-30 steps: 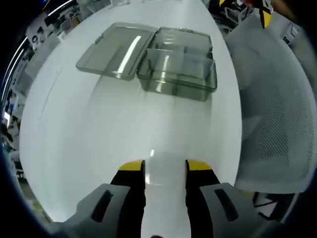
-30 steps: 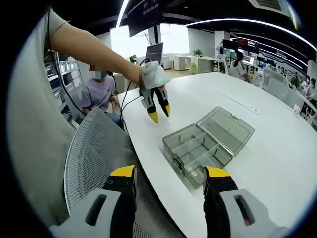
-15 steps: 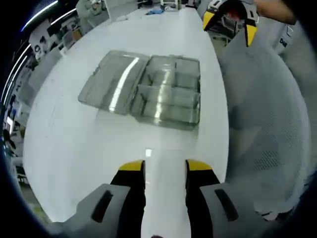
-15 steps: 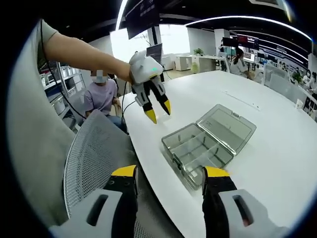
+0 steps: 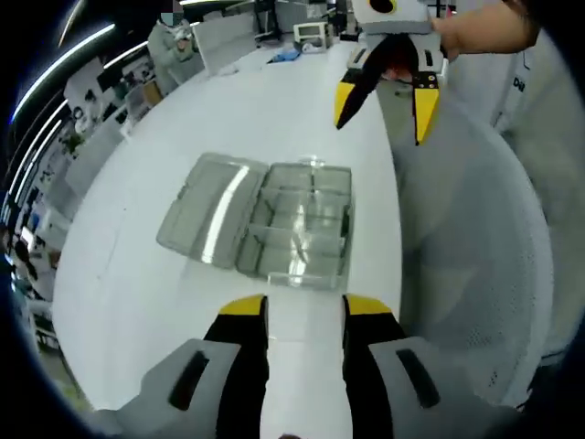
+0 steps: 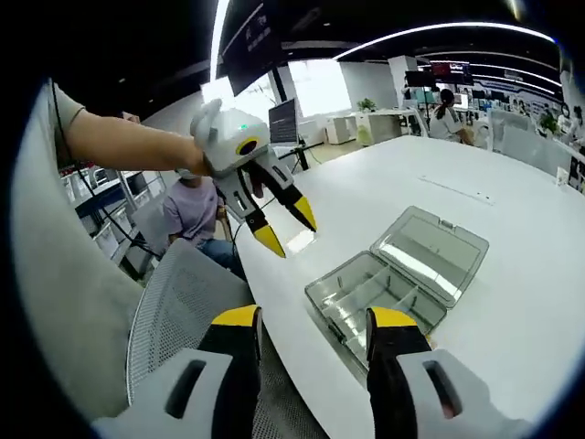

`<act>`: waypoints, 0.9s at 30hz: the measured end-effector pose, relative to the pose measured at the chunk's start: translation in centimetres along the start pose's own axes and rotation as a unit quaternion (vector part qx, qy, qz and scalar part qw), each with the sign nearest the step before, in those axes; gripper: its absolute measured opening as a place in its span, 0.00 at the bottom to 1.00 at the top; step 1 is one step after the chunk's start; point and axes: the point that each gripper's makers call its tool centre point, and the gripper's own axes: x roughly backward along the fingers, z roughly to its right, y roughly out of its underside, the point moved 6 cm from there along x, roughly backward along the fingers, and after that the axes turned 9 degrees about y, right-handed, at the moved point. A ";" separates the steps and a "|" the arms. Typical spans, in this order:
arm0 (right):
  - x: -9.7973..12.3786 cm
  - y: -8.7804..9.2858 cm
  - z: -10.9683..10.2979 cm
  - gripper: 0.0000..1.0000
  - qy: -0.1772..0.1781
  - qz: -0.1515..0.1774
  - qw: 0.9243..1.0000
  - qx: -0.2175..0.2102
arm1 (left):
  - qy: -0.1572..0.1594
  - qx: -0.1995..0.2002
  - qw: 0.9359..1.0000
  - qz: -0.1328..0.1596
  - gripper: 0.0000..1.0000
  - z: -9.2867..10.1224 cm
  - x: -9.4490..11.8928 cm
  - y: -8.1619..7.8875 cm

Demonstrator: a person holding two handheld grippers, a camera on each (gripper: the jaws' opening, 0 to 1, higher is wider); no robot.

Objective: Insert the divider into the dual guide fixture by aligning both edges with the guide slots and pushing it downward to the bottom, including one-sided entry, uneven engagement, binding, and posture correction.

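Both claws, left (image 5: pixel 302 306) and right (image 6: pixel 306 318), hover agape and empty above the open box (image 5: pixel 297 224) on the desk (image 5: pixel 137 283) (approach stage); next, find and grasp the divider.

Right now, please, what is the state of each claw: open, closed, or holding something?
Left claw: open, holding nothing, in the air above the table.
Right claw: open, holding nothing, in the air beyond the clear box.

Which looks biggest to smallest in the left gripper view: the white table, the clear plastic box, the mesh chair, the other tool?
1. white table
2. mesh chair
3. clear plastic box, lid open
4. other tool

The chair sits nearer the camera, so its rank over the box is unsure.
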 end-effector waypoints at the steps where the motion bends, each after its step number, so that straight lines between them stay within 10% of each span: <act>1: -0.1 -0.2 0.0 0.41 -0.002 0.001 1.000 -0.002 | -0.001 -0.003 1.000 0.002 0.28 0.1 0.0 -0.2; 27: -2.2 -3.3 -0.7 0.22 -0.052 0.028 0.994 -0.088 | -0.055 -0.055 0.994 0.074 0.28 2.9 -0.4 -5.5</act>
